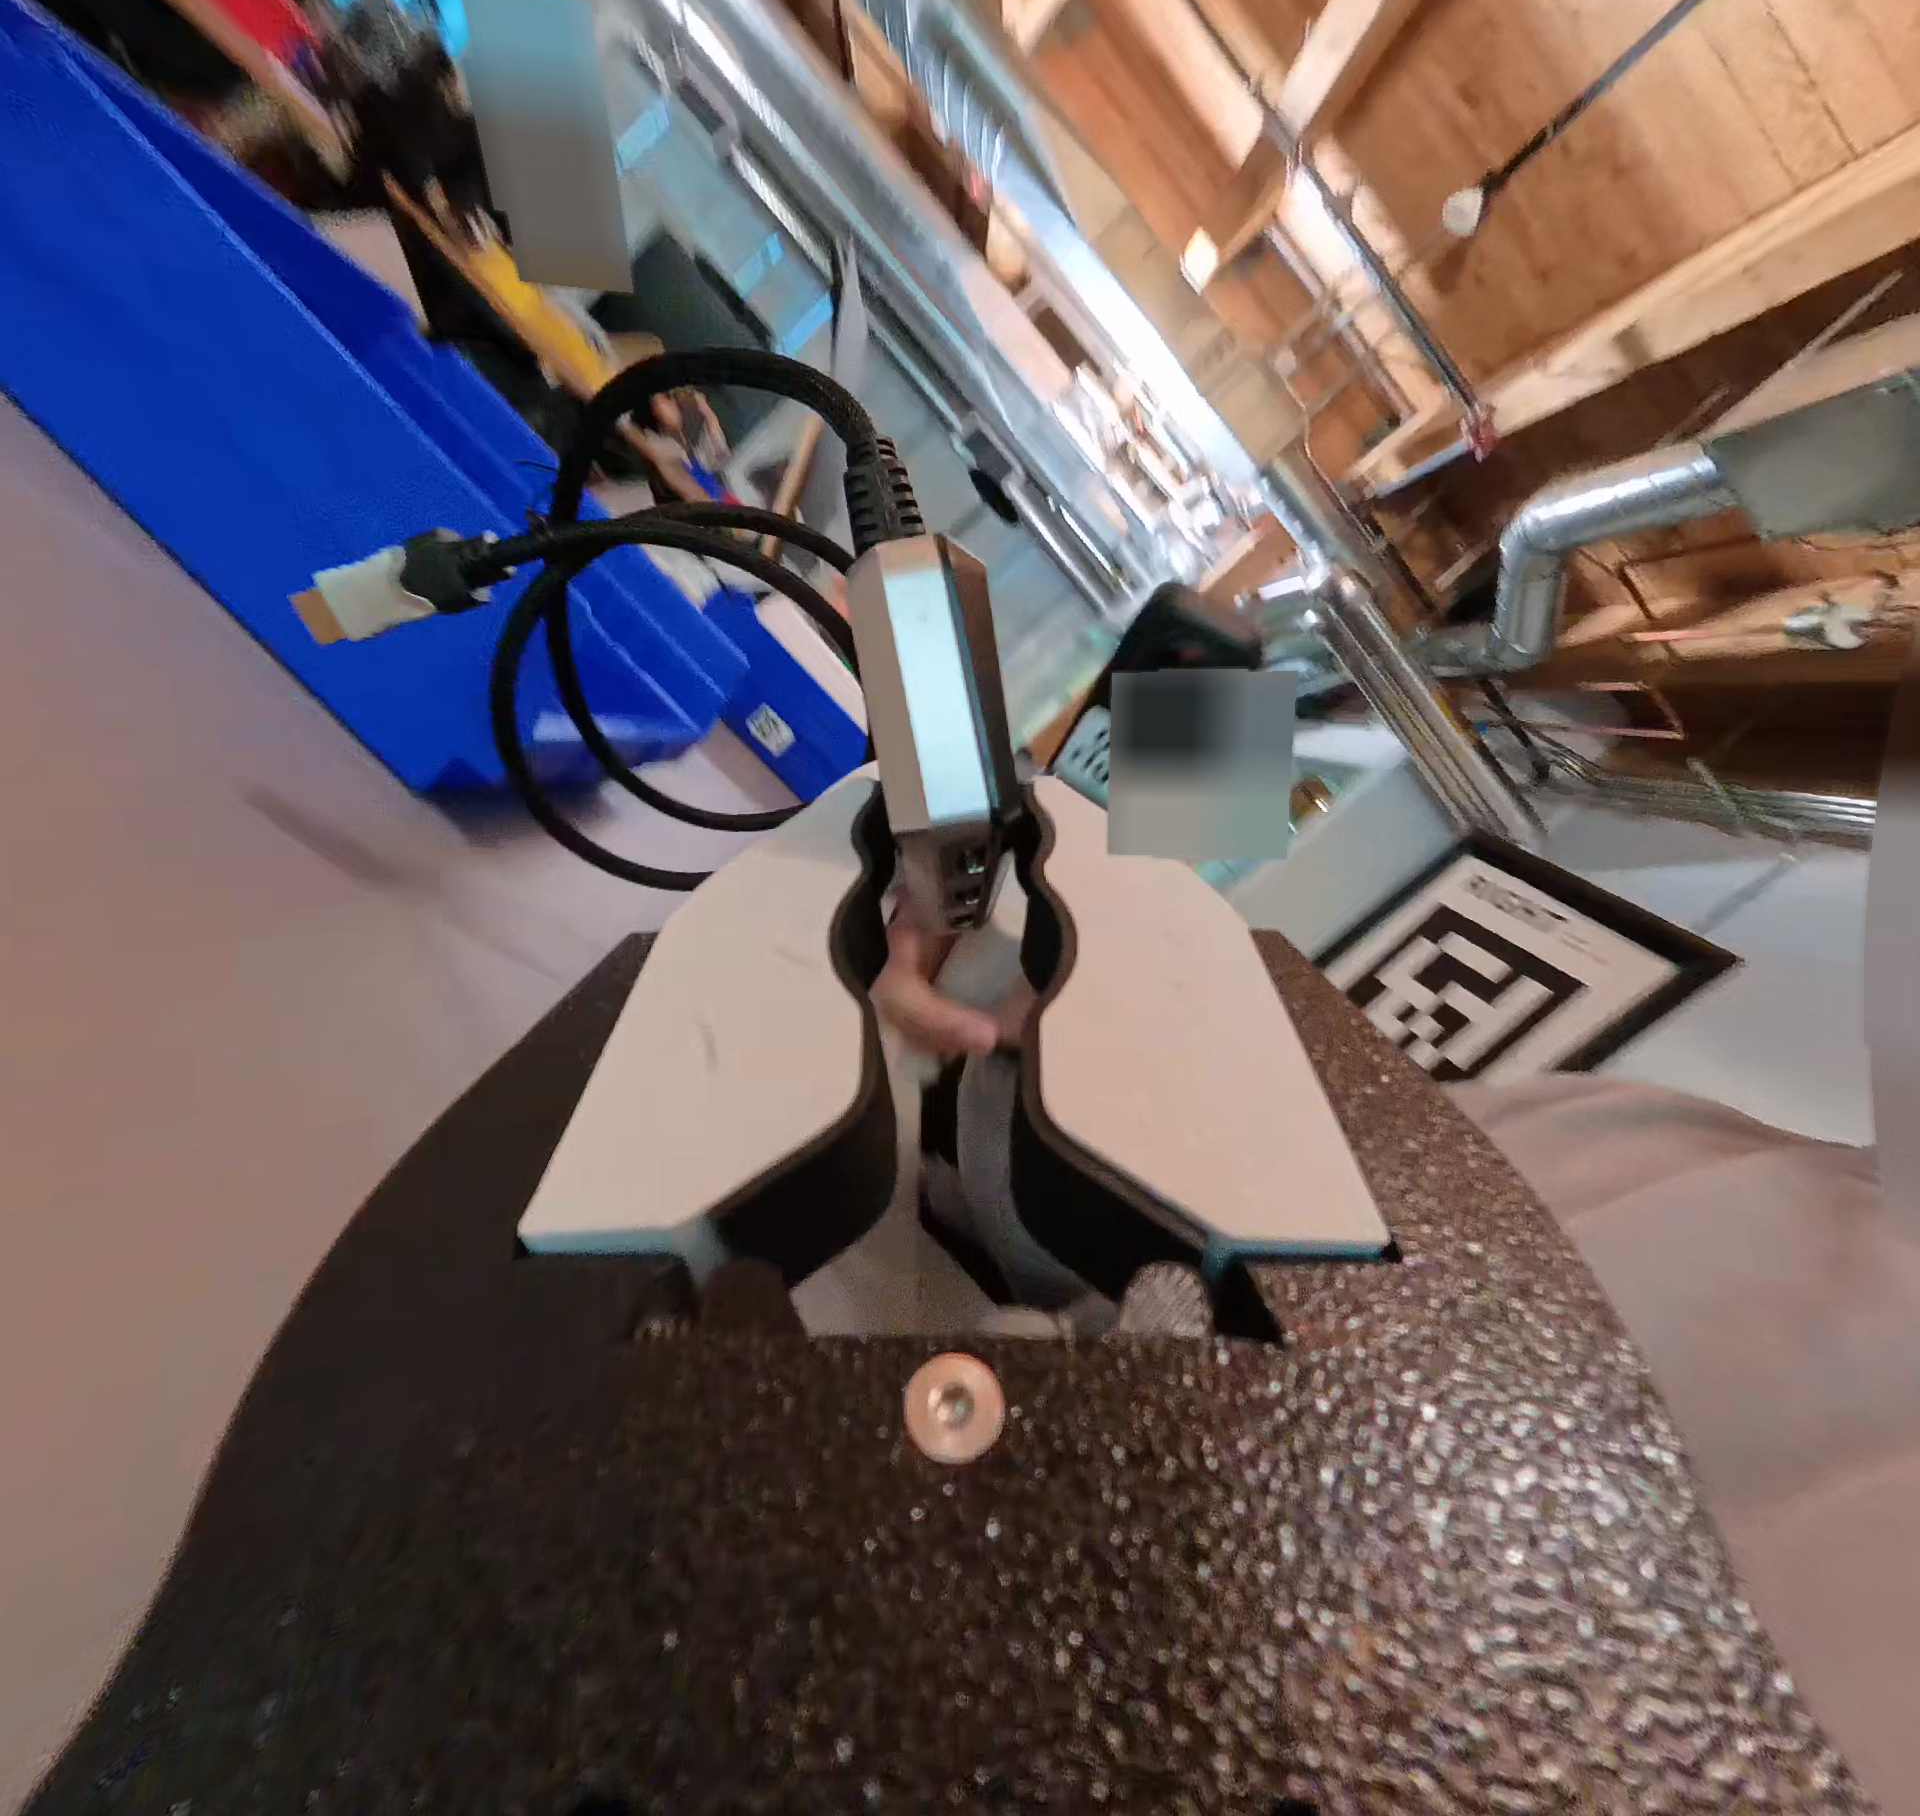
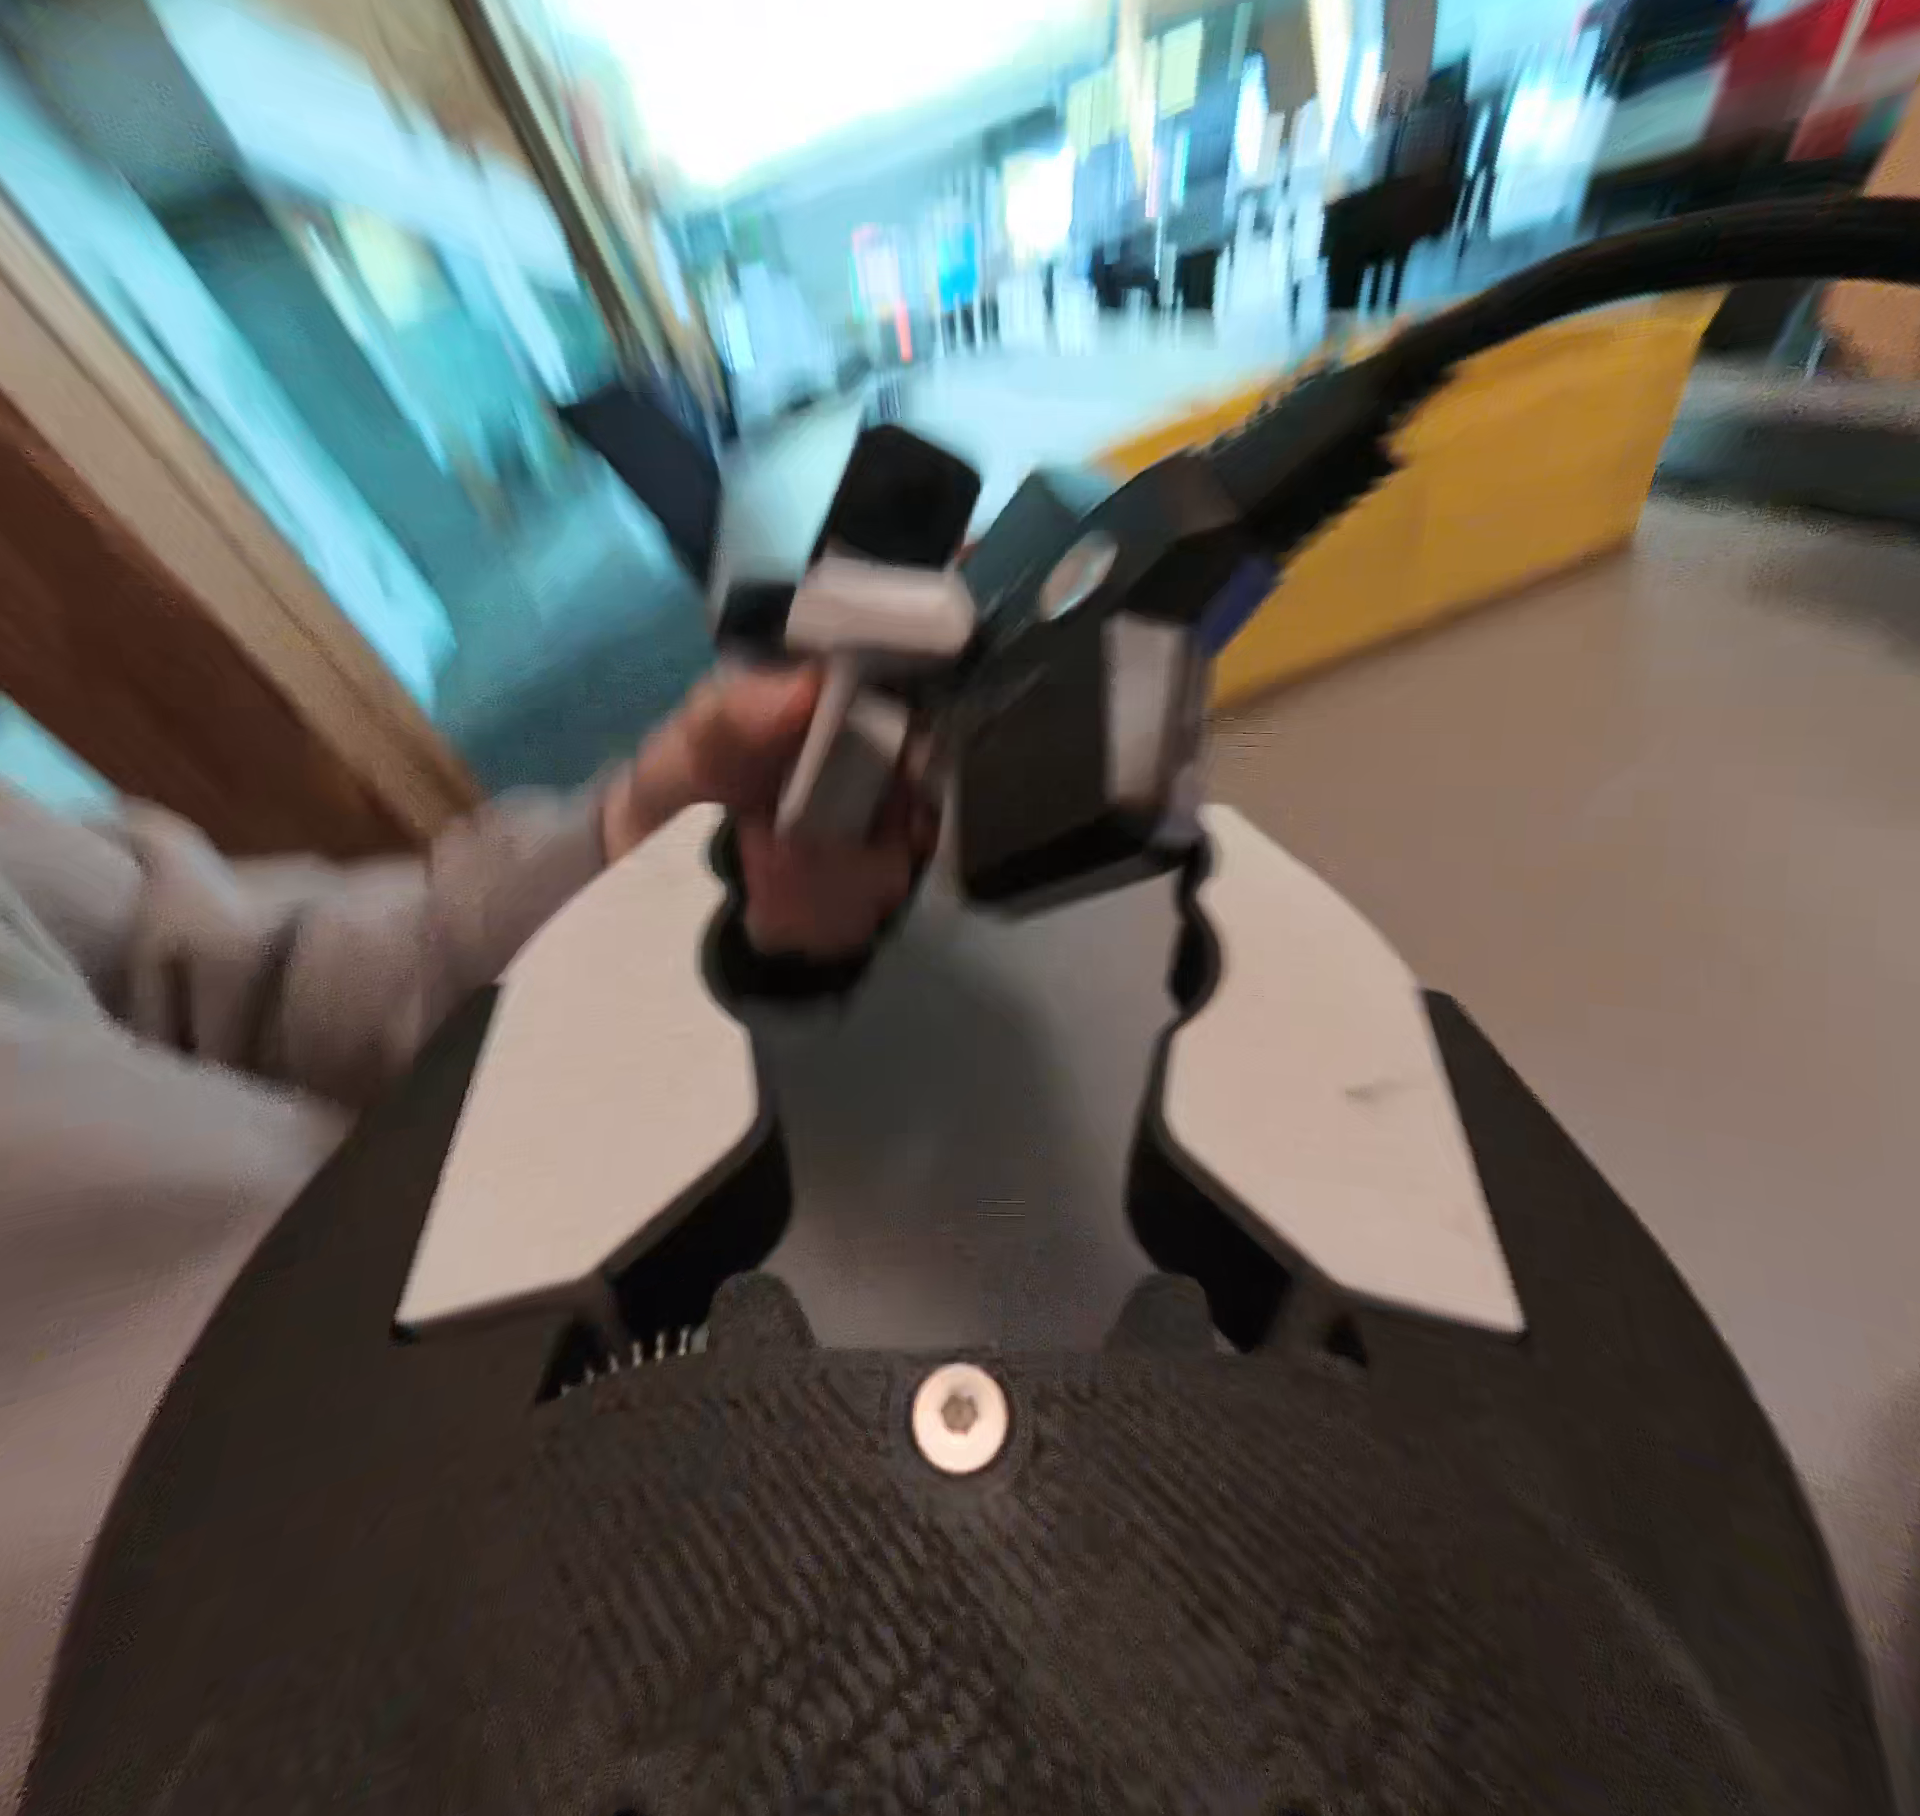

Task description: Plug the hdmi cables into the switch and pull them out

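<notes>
Right now the pale worktop (image 1: 208,987) and a blue bin (image 1: 208,312) sit behind the left hand-held gripper (image 1: 951,831), which is clamped on the grey HDMI switch (image 1: 930,686), lifted clear, ports facing back toward the camera. Its black braided cable (image 1: 551,644) loops off to a loose plug (image 1: 358,603). The right hand-held gripper (image 2: 956,862) hangs with fingers apart, holding nothing, close to the switch. Looks like no cable is picked up yet; next it needs a plug gripped and lined up squarely with 1 port.

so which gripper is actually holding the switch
The left tool, shut on the grey switch. The right tool is open, gripping nothing.
</notes>
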Tool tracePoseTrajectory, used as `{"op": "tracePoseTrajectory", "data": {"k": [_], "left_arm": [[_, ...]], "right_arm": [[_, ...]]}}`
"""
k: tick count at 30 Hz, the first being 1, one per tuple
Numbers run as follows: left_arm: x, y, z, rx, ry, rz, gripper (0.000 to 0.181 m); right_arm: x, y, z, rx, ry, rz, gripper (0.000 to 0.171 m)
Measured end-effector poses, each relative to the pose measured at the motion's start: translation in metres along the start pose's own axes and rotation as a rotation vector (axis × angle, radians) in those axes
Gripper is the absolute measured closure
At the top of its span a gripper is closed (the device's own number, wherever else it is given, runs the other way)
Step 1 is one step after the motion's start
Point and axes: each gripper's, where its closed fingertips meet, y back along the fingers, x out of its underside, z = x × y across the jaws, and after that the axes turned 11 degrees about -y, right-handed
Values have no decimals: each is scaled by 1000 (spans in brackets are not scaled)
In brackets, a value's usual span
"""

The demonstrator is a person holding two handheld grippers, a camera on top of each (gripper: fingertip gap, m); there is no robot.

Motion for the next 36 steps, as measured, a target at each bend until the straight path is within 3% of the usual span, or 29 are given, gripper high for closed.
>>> {"op": "tracePoseTrajectory", "data": {"k": [1,3,4,6,8,10,12,15,17,19,24,28,32,36], "left_arm": [[0,5,4,11,36,45,160],[0,18,11,27,79,148,160],[1,24,13,48,89,200,159],[1,33,8,124,149,279,160],[1,38,-5,245,222,348,160],[7,38,-15,332,254,456,159],[17,34,-22,395,272,567,159],[27,26,-28,479,296,677,159],[33,21,-32,536,303,726,159],[38,14,-32,558,300,750,159],[36,-1,-16,547,390,698,159],[34,-6,0,504,405,637,159],[-2,-21,32,279,169,361,151],[-24,-5,37,22,-471,242,146]], "right_arm": [[17,4,6,33,68,187,75],[38,26,27,48,317,459,97],[27,35,34,87,472,440,99],[-15,52,52,137,730,231,103],[-49,66,61,119,884,66,106],[-59,67,42,88,964,52,96],[-57,59,19,38,945,82,93],[-24,51,17,-178,816,223,113],[-7,46,13,-233,743,275,99],[3,39,7,-235,752,255,104],[-1,38,1,-223,771,55,138],[5,38,-14,-217,686,1,138],[-16,34,-35,-111,503,-117,139],[-28,33,-47,-117,250,-190,139]]}}
